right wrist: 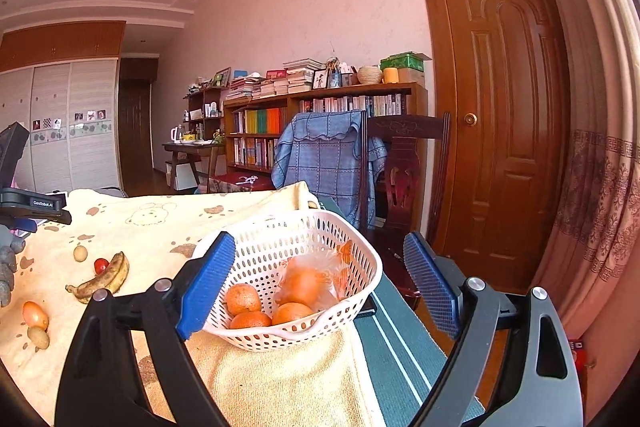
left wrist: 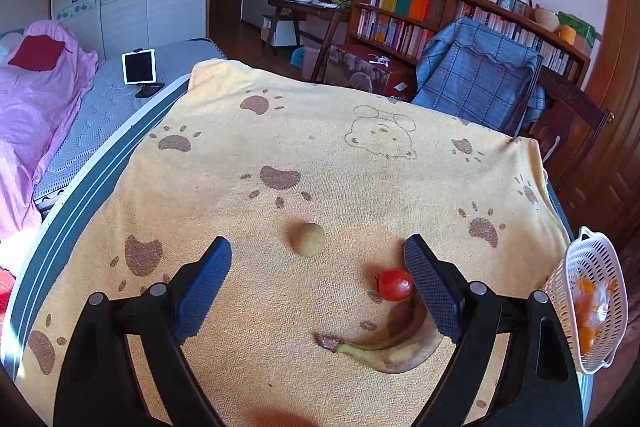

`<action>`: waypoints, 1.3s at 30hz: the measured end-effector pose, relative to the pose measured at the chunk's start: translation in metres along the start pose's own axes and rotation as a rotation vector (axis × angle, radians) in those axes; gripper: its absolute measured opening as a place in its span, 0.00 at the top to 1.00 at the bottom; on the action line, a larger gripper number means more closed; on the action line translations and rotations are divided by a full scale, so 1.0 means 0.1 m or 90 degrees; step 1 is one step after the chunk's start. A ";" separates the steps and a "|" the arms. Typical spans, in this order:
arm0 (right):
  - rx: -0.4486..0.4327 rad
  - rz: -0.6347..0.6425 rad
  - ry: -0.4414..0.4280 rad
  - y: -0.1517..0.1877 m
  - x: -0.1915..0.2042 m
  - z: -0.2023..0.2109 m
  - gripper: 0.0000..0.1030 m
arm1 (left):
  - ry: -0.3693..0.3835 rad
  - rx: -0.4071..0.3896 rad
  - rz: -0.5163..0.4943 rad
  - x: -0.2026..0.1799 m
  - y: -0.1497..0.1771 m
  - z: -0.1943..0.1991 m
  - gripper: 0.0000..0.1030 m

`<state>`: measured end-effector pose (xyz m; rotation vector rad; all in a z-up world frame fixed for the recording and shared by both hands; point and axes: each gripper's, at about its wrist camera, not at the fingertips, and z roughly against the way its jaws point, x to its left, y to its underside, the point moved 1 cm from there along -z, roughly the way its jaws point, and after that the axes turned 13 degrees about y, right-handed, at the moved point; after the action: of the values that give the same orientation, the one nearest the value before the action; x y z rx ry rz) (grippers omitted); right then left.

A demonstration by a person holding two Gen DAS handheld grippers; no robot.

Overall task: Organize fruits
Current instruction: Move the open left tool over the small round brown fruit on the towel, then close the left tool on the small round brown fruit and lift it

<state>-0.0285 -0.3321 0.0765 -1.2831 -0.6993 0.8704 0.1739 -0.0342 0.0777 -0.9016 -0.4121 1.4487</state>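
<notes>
We see both grippers released: the left gripper (left wrist: 318, 259) above the banana (left wrist: 394, 349), the right gripper (right wrist: 320, 259) facing the basket (right wrist: 288, 337) of oranges (right wrist: 243, 298).

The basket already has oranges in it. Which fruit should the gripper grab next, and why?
Probably the left gripper should ease down and close on the red tomato. Its jaws are open and empty, and the tomato lies loose on the yellow towel beside the right-hand finger, just above the banana. The white basket with its oranges still has room.
</notes>
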 end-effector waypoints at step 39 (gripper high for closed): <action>0.018 0.016 -0.004 0.02 0.05 -0.07 0.15 | 0.019 0.140 0.031 0.23 -0.07 -0.76 0.74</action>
<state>-0.0207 -0.3313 0.0732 -1.2669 -0.6745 0.9026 0.2373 -0.0328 0.0296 -0.7586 -0.2049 1.4909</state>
